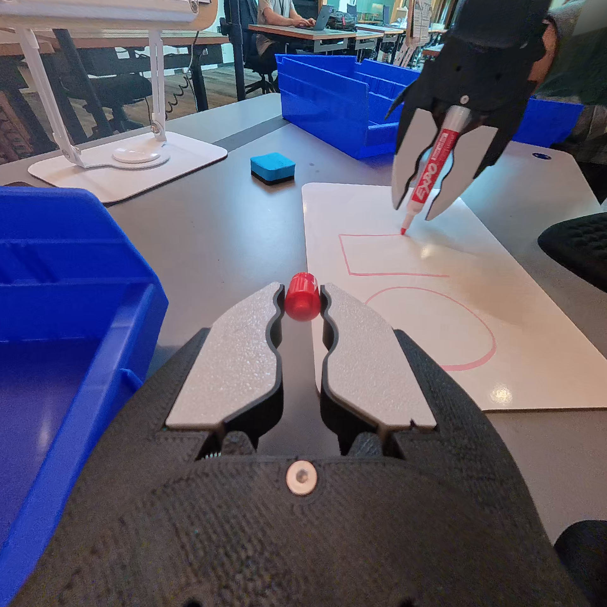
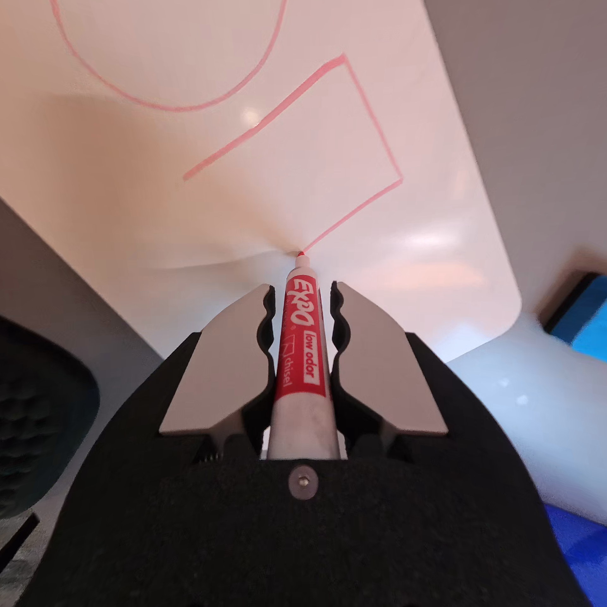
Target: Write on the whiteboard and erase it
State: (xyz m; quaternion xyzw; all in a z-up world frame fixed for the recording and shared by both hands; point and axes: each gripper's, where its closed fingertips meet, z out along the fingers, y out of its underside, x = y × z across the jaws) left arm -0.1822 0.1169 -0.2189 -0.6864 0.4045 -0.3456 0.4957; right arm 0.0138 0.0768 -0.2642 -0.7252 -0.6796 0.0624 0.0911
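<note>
A: Where is my marker [image 2: 300, 331]?

B: Held in your right gripper [image 2: 301, 289], whose fingers [image 2: 230, 354] are closed on its barrel. The tip touches the whiteboard [image 1: 512, 331], at the end of a red three-sided outline [image 1: 371, 254] beside a red curve [image 1: 460, 315].

A: And my left gripper [image 1: 301, 289]?

B: Its fingers [image 1: 236, 354] pinch the red cap [image 1: 302, 300] above the grey surface [image 1: 210, 236], at the board's edge. The blue eraser [image 1: 272, 166] lies beyond, well apart.
</note>
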